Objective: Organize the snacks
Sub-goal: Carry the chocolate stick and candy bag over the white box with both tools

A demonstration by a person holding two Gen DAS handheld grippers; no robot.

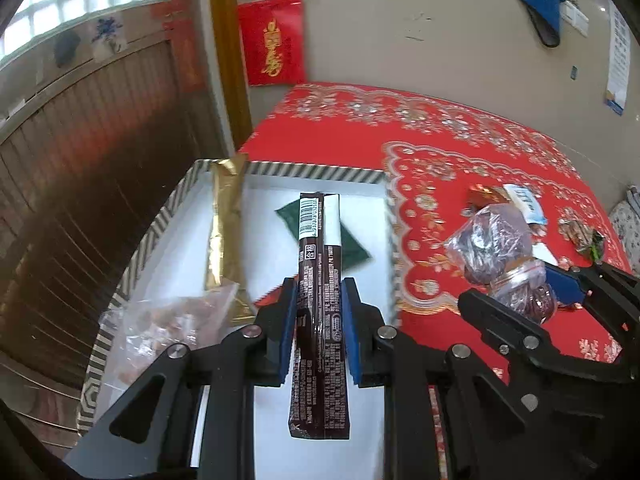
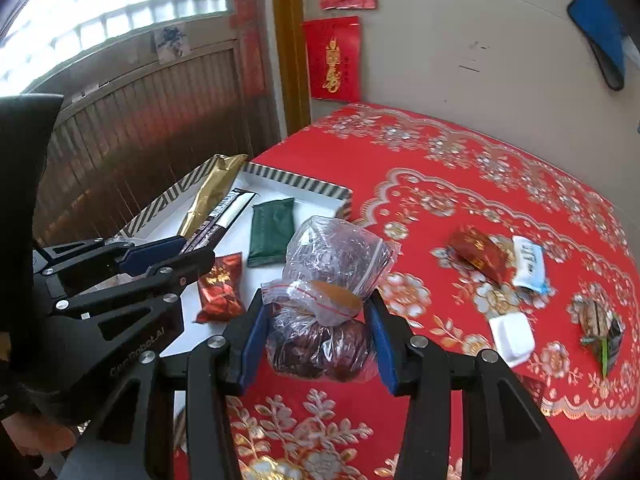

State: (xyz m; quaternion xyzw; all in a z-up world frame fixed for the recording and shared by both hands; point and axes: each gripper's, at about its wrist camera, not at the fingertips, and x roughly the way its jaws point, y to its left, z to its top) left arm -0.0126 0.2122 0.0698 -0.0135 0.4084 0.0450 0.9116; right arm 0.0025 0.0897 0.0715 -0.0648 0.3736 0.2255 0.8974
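My left gripper is shut on a long dark brown snack bar and holds it over the white tray with a striped rim. In the tray lie a gold packet, a green packet, a clear bag of pinkish snacks and a red packet. My right gripper is closed around a clear zip bag of dark red dates on the red tablecloth, beside the tray. The left gripper shows in the right wrist view.
On the red floral tablecloth to the right lie a red packet, a white-blue packet, a small white box and a brown-green packet. A wall stands behind and a wooden door at left.
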